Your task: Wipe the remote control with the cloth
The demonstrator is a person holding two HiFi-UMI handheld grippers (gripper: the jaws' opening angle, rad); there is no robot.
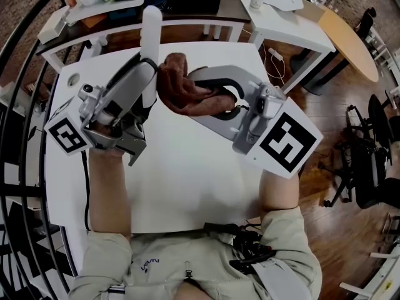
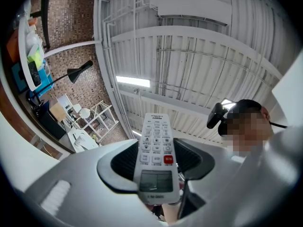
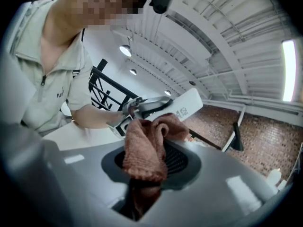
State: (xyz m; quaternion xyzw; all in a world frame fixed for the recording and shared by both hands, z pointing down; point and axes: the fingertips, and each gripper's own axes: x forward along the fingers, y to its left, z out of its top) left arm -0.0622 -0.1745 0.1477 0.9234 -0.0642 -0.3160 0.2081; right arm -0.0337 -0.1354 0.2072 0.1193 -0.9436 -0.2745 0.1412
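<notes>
- The left gripper (image 1: 145, 74) is raised over the white tabletop (image 1: 187, 180), at the left of the scene. It tilts upward and away from the person, with its marker cube at the near-left end.
- Its fingers (image 2: 120, 162) pinch the lower part of the remote control (image 1: 152, 33). The remote's white body stands up out of them toward the far side. In the left gripper view the remote's (image 2: 157, 160) button face and small screen look back along the gripper.
- The right gripper (image 1: 226, 103) lies roughly level at the right, aimed leftward at the other one, with its marker cube at the near-right.
- Its fingers (image 3: 182, 160) are clamped on the brown cloth (image 1: 187, 91), which bunches up and spills out past them.
- The cloth's far-left edge sits right against the left gripper's tip, just below the free part of the remote. Whether cloth and remote touch cannot be told.
- Both bare forearms reach in from the near edge of the tabletop, the left (image 1: 107, 192) nearly straight and the right (image 1: 279, 189) angled inward.
</notes>
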